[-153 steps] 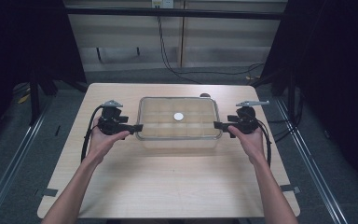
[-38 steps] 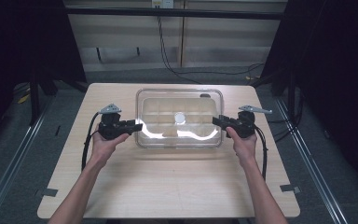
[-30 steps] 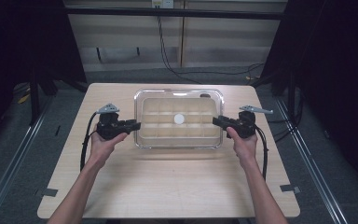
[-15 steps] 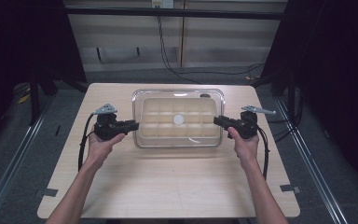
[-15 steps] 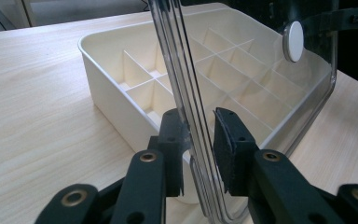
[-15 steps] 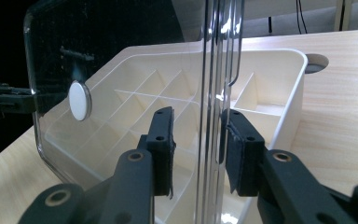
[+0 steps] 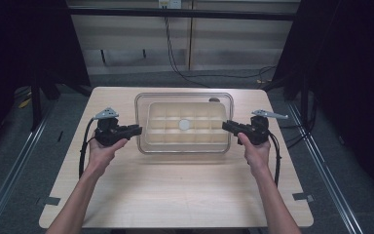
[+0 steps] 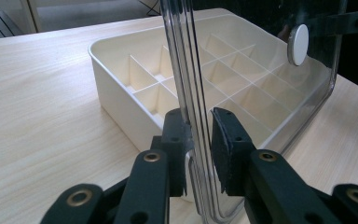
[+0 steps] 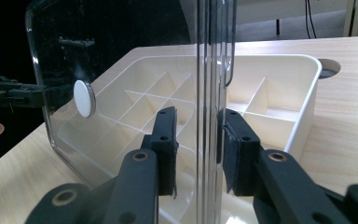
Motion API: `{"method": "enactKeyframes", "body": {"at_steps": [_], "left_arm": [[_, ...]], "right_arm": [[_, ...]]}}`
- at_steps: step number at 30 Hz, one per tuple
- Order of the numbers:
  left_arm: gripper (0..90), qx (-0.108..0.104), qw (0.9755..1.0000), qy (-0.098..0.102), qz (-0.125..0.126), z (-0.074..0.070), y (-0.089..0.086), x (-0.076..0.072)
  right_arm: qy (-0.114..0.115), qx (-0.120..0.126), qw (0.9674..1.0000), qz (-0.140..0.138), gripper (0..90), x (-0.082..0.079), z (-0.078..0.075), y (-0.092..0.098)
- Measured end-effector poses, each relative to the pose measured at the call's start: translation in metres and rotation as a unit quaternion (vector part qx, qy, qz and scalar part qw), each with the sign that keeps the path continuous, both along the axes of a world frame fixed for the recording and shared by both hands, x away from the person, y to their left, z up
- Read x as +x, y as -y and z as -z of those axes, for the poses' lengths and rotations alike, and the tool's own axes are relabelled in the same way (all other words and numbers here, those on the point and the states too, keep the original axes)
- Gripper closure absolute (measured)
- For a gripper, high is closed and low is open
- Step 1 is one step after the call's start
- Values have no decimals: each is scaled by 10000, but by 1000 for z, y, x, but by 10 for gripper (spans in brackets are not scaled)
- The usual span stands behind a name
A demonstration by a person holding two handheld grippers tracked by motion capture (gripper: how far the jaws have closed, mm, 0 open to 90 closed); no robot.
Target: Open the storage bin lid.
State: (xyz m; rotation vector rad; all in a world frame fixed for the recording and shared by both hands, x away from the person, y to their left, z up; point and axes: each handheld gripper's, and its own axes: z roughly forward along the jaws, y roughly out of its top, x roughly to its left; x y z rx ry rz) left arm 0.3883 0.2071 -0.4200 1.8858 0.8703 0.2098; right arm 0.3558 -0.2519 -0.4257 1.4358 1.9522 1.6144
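Dark curtains hang on both sides of the room, with pale panels and loose cables on the floor behind, and right in front of me sits the wooden table [image 7: 175, 190], light-grained, with a round hole near its far edge.

Biggest thing on it: the cream divider tray [image 7: 185, 126], a grid of small compartments, resting flat at the middle of the tabletop. Over it I have the clear lid [image 7: 141, 122], a see-through rectangular cover with rounded corners and a white round knob [image 7: 184, 125] at its centre. It is up off the table above the tray, carried by its two short ends.

My left gripper [image 7: 135, 129] comes in from the left side and its jaws have just been closing; they are now clamped on the lid's left rim, which runs edge-on between the black pads in the left gripper view [image 8: 198, 149].

My right gripper [image 7: 225, 126] mirrors it at the other end, jaws likewise just closing, and now pinches the right rim [image 9: 213, 149] between its pads.
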Motion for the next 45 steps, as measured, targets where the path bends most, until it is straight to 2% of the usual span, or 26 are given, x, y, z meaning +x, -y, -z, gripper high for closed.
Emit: {"method": "enactKeyframes", "body": {"at_steps": [10,22,32,36,40,45], "left_arm": [[766,-42,10000,57,48,-7,-1,-4],[767,-85,9999,91,106,-13,-3,-9],[768,-98,9999,89,97,-15,-2,-12],[768,-100,9999,50,103,-15,-2,-17],[768,-57,9999,52,97,-16,-2,-21],[766,-54,9999,46,100,-17,-1,-24]], "right_arm": [[157,-14,9999,26,691,-4,-6,0],[160,67,9998,18,692,-9,-12,1],[127,36,9999,-8,696,-14,-14,1],[106,40,9999,24,698,-19,-17,1],[186,-34,9998,5,705,-29,-22,0],[153,-29,9999,3,704,-31,-22,1]]}}
